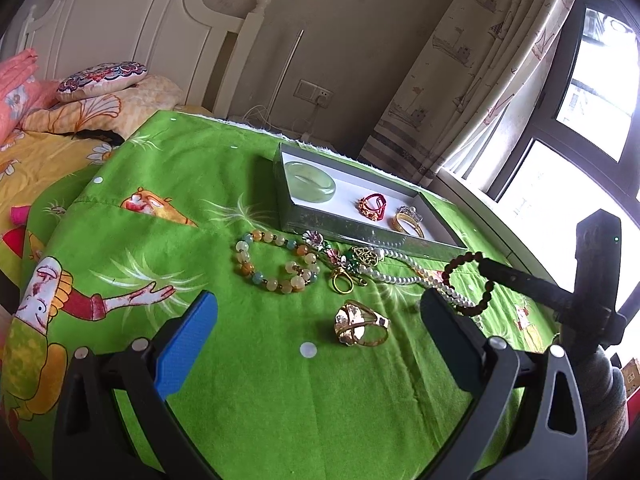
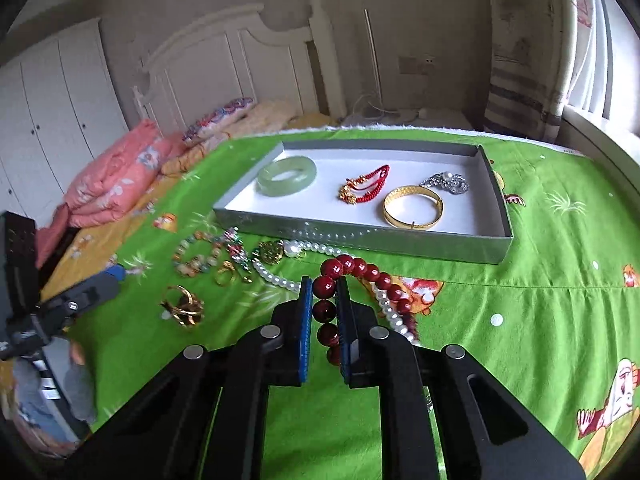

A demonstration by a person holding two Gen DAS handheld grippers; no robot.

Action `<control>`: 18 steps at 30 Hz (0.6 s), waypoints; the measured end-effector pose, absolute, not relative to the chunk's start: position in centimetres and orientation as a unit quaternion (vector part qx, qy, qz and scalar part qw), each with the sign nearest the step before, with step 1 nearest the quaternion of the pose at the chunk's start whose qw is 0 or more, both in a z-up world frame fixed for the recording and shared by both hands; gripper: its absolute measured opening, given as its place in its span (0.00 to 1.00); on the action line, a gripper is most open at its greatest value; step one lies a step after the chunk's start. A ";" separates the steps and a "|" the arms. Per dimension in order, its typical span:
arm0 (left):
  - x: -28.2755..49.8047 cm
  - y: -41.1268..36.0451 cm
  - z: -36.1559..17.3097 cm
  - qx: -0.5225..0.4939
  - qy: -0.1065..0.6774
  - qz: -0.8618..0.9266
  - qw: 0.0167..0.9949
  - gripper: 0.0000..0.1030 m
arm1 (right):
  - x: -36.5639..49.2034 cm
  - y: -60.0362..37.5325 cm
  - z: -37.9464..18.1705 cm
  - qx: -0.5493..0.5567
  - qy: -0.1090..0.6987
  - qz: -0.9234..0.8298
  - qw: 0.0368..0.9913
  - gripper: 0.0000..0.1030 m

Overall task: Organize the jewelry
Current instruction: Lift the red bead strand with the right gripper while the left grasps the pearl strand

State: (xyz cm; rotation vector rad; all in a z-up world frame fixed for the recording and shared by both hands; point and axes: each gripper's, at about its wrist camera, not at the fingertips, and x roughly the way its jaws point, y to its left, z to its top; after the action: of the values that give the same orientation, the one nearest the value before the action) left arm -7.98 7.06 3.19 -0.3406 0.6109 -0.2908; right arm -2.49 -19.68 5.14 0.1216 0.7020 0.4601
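My right gripper point(image 2: 325, 282) is shut on a dark red bead bracelet point(image 2: 360, 268), which hangs in a loop just above the green cloth point(image 2: 520, 320). The left wrist view shows the same bracelet point(image 1: 460, 280) at the right gripper's tip. My left gripper point(image 1: 318, 304) stands open over a large gold ring point(image 1: 360, 324). Behind it lie a pearl necklace point(image 1: 400, 276), a multicoloured bead bracelet point(image 1: 276, 260) and a small gold ring point(image 1: 342, 282). The grey tray point(image 2: 360, 236) holds a jade bangle point(image 2: 286, 176), a red cord bracelet point(image 2: 366, 188), a gold bangle point(image 2: 412, 208) and a silver brooch point(image 2: 446, 182).
The cloth covers a bed with pillows point(image 1: 100, 80) and a pink quilt point(image 2: 116, 176) toward the white headboard point(image 2: 240, 60). A curtain point(image 1: 460, 60) and window point(image 1: 580, 120) stand beyond the tray. Bare cloth lies right of the tray and in front of the jewelry.
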 end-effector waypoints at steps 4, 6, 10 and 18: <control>-7.9 7.0 3.1 -0.165 0.303 -0.140 0.928 0.97 | -3.2 -22.8 6.2 0.131 0.329 0.245 0.902 0.13; -7.7 7.0 3.0 -0.165 0.307 -0.139 0.927 0.97 | -3.8 -23.9 6.4 0.152 0.324 0.249 0.900 0.13; -7.4 6.9 2.8 -0.164 0.317 -0.137 0.924 0.97 | -5.1 -25.9 6.5 0.181 0.317 0.254 0.896 0.13; -6.9 6.0 2.7 -0.143 0.336 -0.144 0.920 0.97 | -9.8 -29.7 7.5 0.191 0.294 0.254 0.901 0.13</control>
State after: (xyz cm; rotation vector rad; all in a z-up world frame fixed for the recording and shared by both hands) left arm -6.90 5.96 2.70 -0.2933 0.6913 -0.2952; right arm -9.84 -29.69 7.54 0.3953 0.6081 0.5262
